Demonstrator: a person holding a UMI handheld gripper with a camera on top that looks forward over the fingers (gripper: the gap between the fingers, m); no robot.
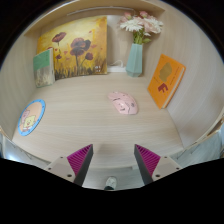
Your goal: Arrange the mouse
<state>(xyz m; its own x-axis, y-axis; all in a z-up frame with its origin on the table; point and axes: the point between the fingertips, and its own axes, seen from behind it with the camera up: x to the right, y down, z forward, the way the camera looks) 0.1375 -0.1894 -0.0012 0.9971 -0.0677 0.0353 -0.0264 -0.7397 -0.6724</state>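
A small pink mouse (123,102) lies on the light wooden table (90,125), well beyond my fingers and slightly right of the middle. My gripper (113,160) is open, its two magenta pads (80,158) wide apart, with nothing between them. It hovers over the near part of the table, far from the mouse.
A flower painting (78,46) and a small teal book (43,67) lean on the back wall at the left. A teal vase with pale flowers (135,52) stands at the back. An orange card (165,80) leans at the right. A round blue-orange coaster (32,117) lies at the left.
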